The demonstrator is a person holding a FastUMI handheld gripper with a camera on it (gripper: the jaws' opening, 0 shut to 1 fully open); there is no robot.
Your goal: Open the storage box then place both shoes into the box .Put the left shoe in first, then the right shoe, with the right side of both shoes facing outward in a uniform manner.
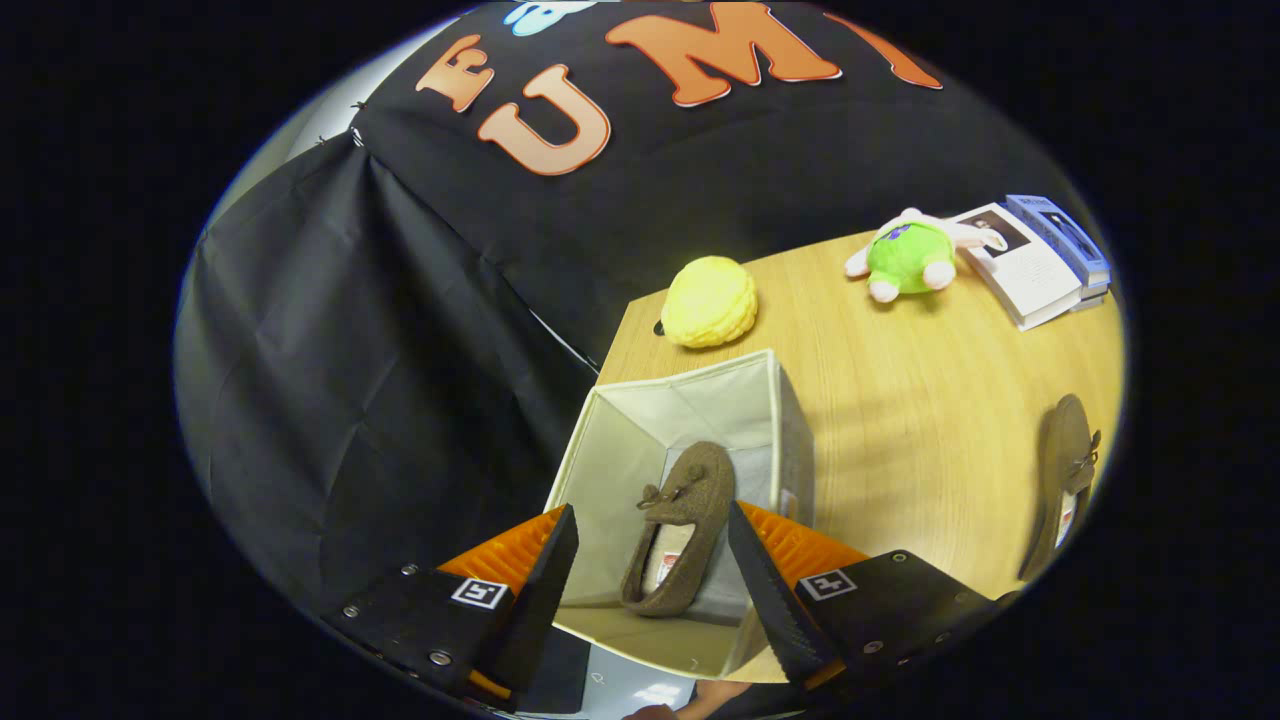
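Observation:
A pale fabric storage box (770, 395) stands open on the wooden table, just ahead of my fingers. One brown loafer with a small bow (690, 510) lies inside it, leaning against the right wall. My gripper (652, 530) hovers above the box mouth, open, with a wide gap and nothing held; the shoe shows through that gap, below the tips. The second brown shoe (1065, 470) lies on the table well to the right of the box.
Beyond the box sit a yellow knobbly ball (710, 300), a green and white plush toy (910, 258) and a stack of books (1045, 258). The wooden table (920, 400) spreads between box and second shoe. Black cloth hangs left of the box.

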